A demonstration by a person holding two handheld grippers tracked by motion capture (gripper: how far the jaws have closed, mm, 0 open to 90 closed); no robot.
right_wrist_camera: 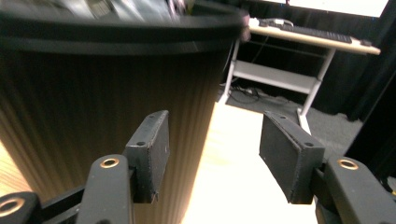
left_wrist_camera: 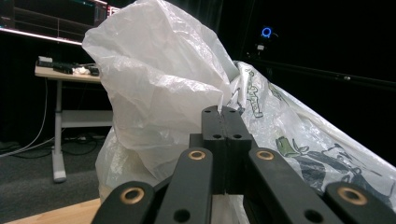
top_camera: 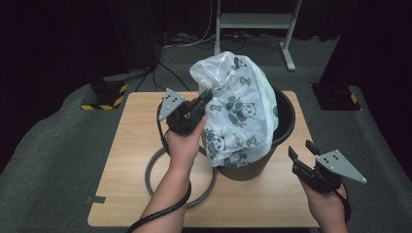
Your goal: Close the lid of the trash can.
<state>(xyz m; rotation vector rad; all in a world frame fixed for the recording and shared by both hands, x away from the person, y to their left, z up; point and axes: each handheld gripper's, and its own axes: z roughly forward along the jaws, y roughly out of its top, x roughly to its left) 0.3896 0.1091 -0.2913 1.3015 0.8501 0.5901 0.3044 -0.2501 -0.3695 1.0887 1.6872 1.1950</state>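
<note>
Looking down from the high view, my left gripper [top_camera: 206, 98] pinched the one bag [top_camera: 236, 109] draped over the one bin [top_camera: 284, 121]; my right gripper [top_camera: 301, 151] hung low beside it, empty. Left gripper view: jaws clamped on bag [left_wrist_camera: 159, 88]. Right gripper view: jaws apart beside bin [right_wrist_camera: 93, 88].

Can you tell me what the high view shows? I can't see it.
A person's left gripper pinches a panda-print plastic bag draped over a black bin on a wooden table. The right gripper hangs open beside the bin.
</note>
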